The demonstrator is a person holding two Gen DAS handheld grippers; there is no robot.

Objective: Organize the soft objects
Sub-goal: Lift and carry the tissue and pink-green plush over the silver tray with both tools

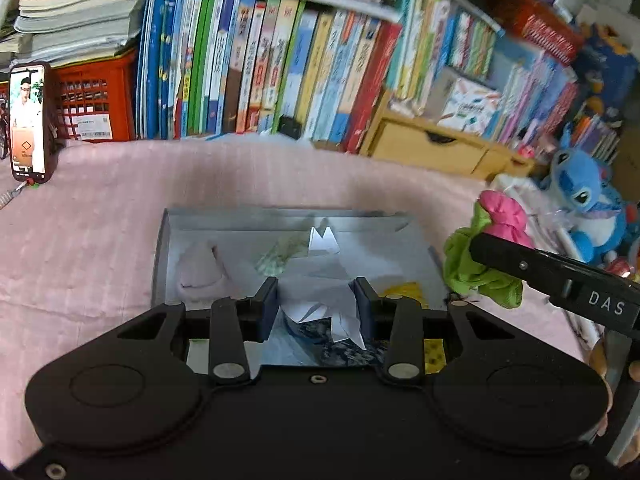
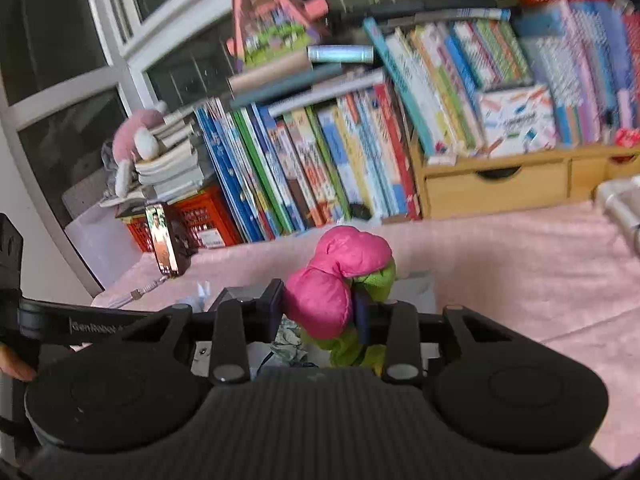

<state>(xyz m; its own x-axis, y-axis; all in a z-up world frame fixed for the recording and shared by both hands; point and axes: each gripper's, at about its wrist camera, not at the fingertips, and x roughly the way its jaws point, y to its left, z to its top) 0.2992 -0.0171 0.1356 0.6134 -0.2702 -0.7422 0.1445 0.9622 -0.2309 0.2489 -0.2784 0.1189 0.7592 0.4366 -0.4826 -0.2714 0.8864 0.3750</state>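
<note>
A: My right jaws [image 2: 318, 306] are clamped on the pink-and-green plush [image 2: 340, 280], most of it bulging above them. A loose pinch could let it drop beside the box [image 1: 200, 216].

B: My left jaws [image 1: 316, 300], angled down, grip white paper [image 1: 316, 292] between them, over that box.

One grey box [image 1: 280, 220], two plush toys [image 1: 580, 200]

A pink bedspread [image 2: 500, 264] meets a crowded row of books [image 1: 260, 72], a wooden drawer unit [image 2: 496, 188], and white-framed windows [image 2: 80, 68].
</note>
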